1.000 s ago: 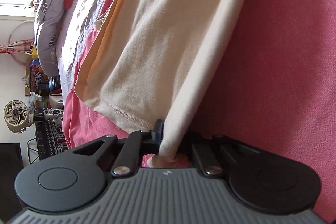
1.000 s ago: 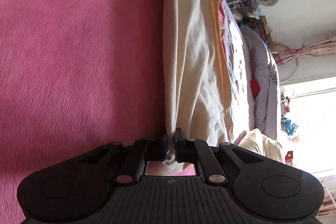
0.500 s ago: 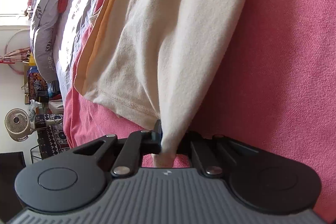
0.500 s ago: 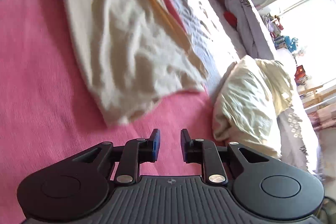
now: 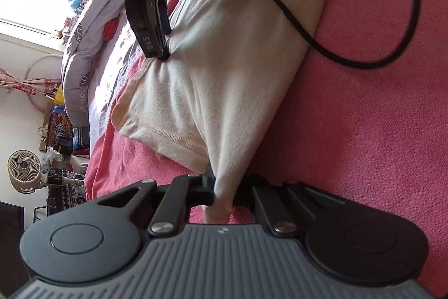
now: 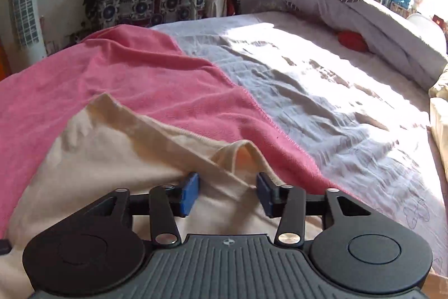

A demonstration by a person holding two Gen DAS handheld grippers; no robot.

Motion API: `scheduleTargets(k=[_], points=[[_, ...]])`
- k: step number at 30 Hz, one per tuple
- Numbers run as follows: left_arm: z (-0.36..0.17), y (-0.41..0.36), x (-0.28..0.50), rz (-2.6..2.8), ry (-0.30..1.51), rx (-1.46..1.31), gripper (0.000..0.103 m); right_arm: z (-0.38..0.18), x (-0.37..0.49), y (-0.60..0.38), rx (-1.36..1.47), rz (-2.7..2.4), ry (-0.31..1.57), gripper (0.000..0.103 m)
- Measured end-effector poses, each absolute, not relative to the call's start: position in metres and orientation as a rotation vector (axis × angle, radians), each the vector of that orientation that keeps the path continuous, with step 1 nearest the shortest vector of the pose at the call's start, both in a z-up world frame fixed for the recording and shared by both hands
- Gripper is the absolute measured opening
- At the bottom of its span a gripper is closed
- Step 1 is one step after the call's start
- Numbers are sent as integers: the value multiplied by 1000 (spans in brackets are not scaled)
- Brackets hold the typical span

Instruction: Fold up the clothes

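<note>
Left wrist view: the left gripper [image 5: 222,194] is clamped on a bunched corner of the cream garment [image 5: 224,69], which spreads away from it over the pink blanket [image 5: 364,131] towards that blanket's far edge. The right gripper [image 5: 156,27] reaches in from above onto the garment's far side, with a black cable [image 5: 296,27] trailing across the cloth. Right wrist view: the right gripper [image 6: 228,194] has just been opening; its blue pads [image 6: 189,194] stand apart, with a raised fold of the cream garment [image 6: 112,147] lying between them but, as far as can be seen, not pressed. The garment lies on the pink blanket [image 6: 140,66] near the seam where it meets the grey sheet [image 6: 322,102]. Recommended procedure, as a judgement: keep the left clamp firm as an anchor, lower the right pads over the fold's ridge so that both layers enter, close fully, then lift both corners together so that the hem stays straight. Keep the cable clear of the cloth.
</note>
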State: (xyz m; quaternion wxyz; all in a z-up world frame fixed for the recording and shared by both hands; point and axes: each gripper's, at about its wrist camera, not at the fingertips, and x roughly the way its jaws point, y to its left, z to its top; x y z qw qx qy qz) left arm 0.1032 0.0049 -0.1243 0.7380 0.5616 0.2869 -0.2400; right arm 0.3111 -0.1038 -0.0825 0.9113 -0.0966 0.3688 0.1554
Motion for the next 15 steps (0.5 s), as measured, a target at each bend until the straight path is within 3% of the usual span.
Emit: scheduleTargets(k=[1,3,4,6,8,9,15], points=[[-124,6,103,-525,625,1220,0,-85,320,-107,-170,289,770,78],[-118,10,103,-524,634,1182,0,-84,329,-116,-115,238,789,77],[-113,12,103,-525,650,1154,4,-79,328,-118,-112,206,786,68],[-99,17,105,-519,701,1085,17,-65,318,-126,-97,183,760,68],[-81,32,112,-483,801,980,42,-52,299,-137,-87,154,735,70],[-74,41,117,-463,849,937,46,-47,290,-142,-93,134,730,71],[-41,102,143,-199,1037,782,48,-40,233,-164,-144,103,798,71]])
